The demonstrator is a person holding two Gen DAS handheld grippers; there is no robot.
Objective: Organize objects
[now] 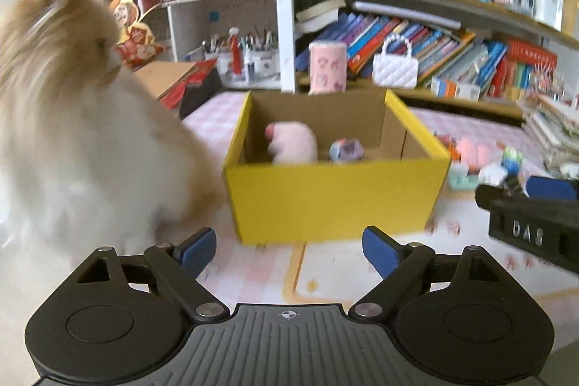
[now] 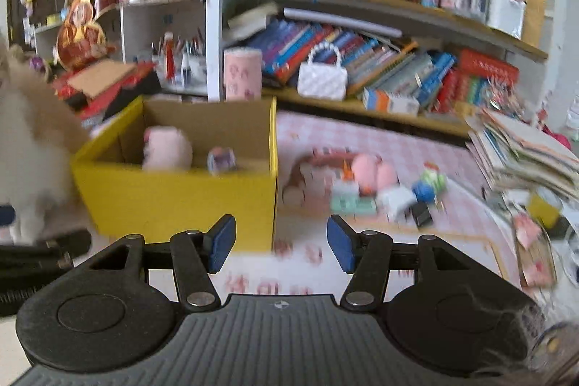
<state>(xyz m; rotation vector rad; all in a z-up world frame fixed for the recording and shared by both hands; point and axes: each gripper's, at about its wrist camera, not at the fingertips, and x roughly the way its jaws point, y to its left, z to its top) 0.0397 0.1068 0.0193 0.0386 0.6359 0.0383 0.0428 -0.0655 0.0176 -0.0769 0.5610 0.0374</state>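
While the left wrist view fills its left side with a fluffy cream dog (image 1: 72, 132), only the right wrist view shows the loose toy pile (image 2: 383, 183) clearly, on the pink checked mat (image 2: 416, 140) right of the yellow cardboard box (image 2: 173, 201). The box holds 2 items: a pink plush (image 2: 166, 151) and a small pastel cube (image 2: 221, 160). Left gripper (image 1: 286, 250) gapes wide, empty; right gripper (image 2: 281, 246) stands partly open, empty. Crowded bookshelves (image 2: 362, 60) stand behind.

One yellow cardboard box (image 2: 173, 201), centre-left; inside, one pink plush toy (image 2: 167, 149), one small pale cube (image 2: 221, 160). Two quilted white handbags (image 2: 322, 78), upper centre shelves.
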